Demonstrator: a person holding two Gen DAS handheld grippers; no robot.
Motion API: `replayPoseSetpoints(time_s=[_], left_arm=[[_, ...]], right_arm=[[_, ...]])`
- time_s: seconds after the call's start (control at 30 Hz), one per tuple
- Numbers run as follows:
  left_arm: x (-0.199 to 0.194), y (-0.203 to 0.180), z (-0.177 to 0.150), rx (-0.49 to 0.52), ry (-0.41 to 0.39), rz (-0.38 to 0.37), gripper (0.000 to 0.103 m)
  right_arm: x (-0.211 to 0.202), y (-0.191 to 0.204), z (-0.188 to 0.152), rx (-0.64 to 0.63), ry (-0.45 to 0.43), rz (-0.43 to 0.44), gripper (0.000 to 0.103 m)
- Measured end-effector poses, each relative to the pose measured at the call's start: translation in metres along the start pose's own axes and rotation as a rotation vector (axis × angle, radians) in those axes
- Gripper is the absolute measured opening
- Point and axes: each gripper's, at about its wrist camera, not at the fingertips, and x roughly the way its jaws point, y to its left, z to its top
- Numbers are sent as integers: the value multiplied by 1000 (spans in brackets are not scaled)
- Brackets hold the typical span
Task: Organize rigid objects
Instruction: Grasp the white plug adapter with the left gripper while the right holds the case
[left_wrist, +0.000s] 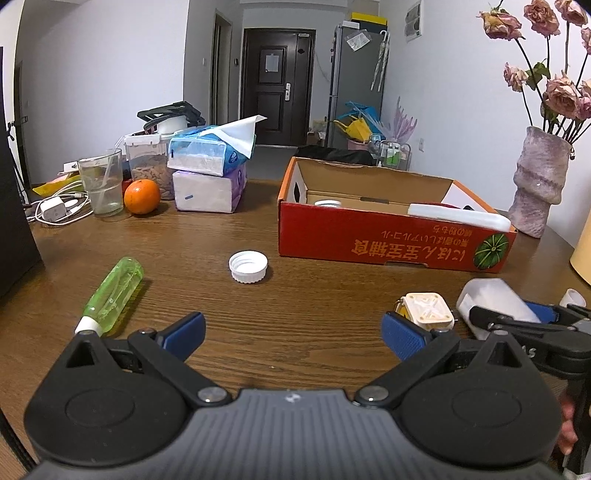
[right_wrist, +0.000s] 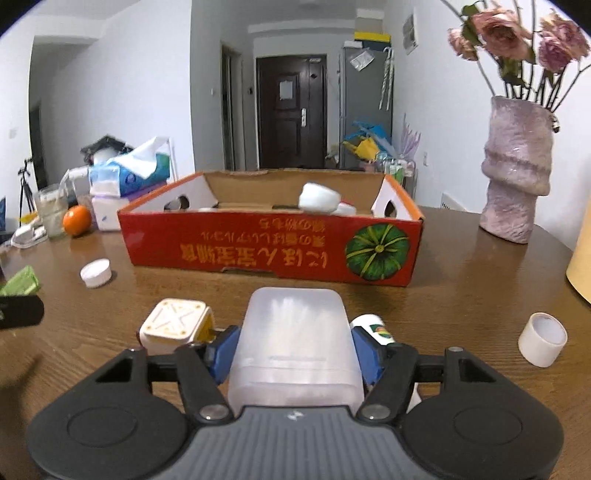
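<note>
Roughly partway, I'd say: the red box (right_wrist: 273, 251) already holds a few white bits. Right tongs (right_wrist: 295, 350) pinch a frosted plastic case (right_wrist: 295, 332) on the worktop (left_wrist: 295, 302); left tongs (left_wrist: 291, 332) are spread, empty. Green bottle (left_wrist: 114, 291), white cap (left_wrist: 248, 266), cream cube (right_wrist: 177, 325) and a white cup (right_wrist: 542, 343) are still out.

Brown wooden table (right_wrist: 461, 295): grained, slightly glossy. Red printed cardboard box (right_wrist: 273, 247): matt, raw brown inside. Translucent frosted plastic container (right_wrist: 295, 343): smooth. Green clear plastic bottle (left_wrist: 114, 291): glossy. White ribbed plastic cap (left_wrist: 248, 266). Mauve glazed ceramic vase (right_wrist: 517, 166): rough, shiny.
</note>
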Motion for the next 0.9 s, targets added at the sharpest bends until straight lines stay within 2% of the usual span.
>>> replayPoseSetpoints(time_s=[0.4, 0.9], left_arm=[[16, -6, -1, -13, 22, 35, 103], [40, -77, 2, -10, 46, -4, 103]], right_arm=[[-34, -21, 6, 14, -119, -15, 64], [-47, -74, 5, 52, -146, -55, 64]])
